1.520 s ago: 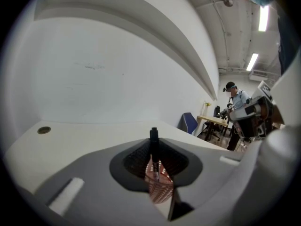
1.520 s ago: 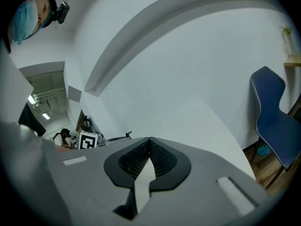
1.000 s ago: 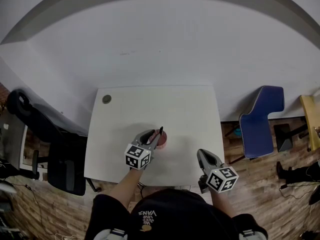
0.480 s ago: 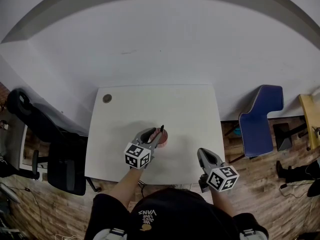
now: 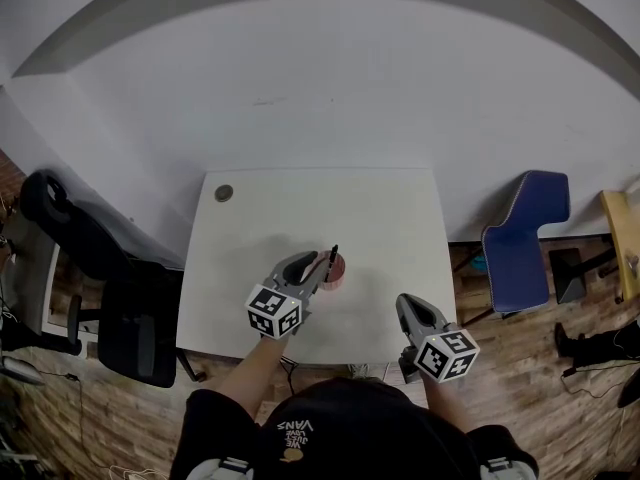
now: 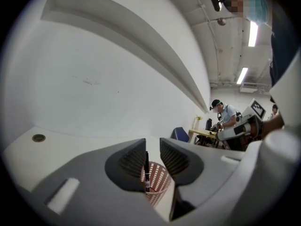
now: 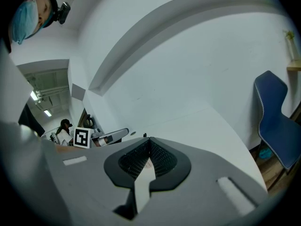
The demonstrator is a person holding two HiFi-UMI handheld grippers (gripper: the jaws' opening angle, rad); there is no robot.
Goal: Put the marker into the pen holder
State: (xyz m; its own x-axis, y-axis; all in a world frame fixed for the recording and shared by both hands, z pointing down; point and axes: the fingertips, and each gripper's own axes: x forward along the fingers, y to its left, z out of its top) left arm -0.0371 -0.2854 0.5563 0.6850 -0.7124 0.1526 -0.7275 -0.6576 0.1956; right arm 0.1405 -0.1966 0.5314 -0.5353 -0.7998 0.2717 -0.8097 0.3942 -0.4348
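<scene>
A pink mesh pen holder (image 5: 337, 269) stands on the white table (image 5: 380, 208), right of the middle. A thin black marker (image 5: 333, 255) stands upright in it, its tip above the rim. My left gripper (image 5: 322, 268) is at the holder's left side. In the left gripper view the marker (image 6: 146, 171) rises between the jaws, close against the left one, with a gap to the right one, and the holder (image 6: 157, 185) is just beyond. The left gripper (image 6: 152, 161) is slightly open. My right gripper (image 5: 404, 306) hovers near the table's front right edge, shut on nothing (image 7: 149, 145).
A small round disc (image 5: 224, 194) sits in the table's far left corner. A black office chair (image 5: 100, 278) stands left of the table and a blue chair (image 5: 520, 238) right of it. A white wall runs behind the table.
The head view has shifted a little, so the table sits slightly further right. The left gripper stays at the holder with the marker upright. The right gripper has not moved.
</scene>
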